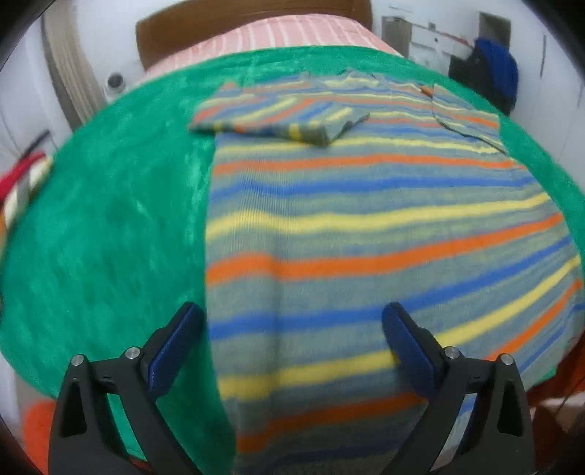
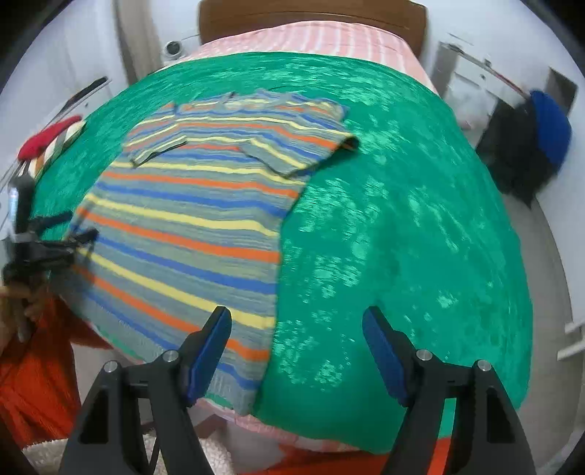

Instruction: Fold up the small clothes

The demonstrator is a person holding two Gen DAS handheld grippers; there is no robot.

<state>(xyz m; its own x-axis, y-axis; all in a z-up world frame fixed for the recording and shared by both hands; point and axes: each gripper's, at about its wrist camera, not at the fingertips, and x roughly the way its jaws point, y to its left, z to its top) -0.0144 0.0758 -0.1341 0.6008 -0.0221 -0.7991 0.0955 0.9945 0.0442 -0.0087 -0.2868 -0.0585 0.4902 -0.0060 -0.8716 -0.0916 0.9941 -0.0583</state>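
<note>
Hovering with its blue pads spread wide and nothing between them, the left hand-held gripper [image 1: 292, 347] hangs over the hem end of the striped shirt [image 1: 365, 226], one pad above the shirt's folded left edge and the green blanket [image 1: 109, 237], the other above the stripes. Over to the right hand-held gripper [image 2: 297, 350]: released too, pads apart and empty, one above the shirt's near right corner, the other over bare blanket. Out from there, the shirt lies flat on the blanket, toward its left half in the right wrist view, both short sleeves folded in across the chest. Its long axis runs from the near edge of the bed away toward the wooden headboard [image 2: 310, 18], collar at the far end, hem nearest the grippers, stripes crossing that axis. The blanket covers a pink striped sheet [image 2: 310, 40] that shows at the head of the bed. White walls around; a blue and black bundle [image 2: 541, 135] sits off to the right, and a red and striped item [image 2: 51, 140] lies by the blanket's left edge.
</note>
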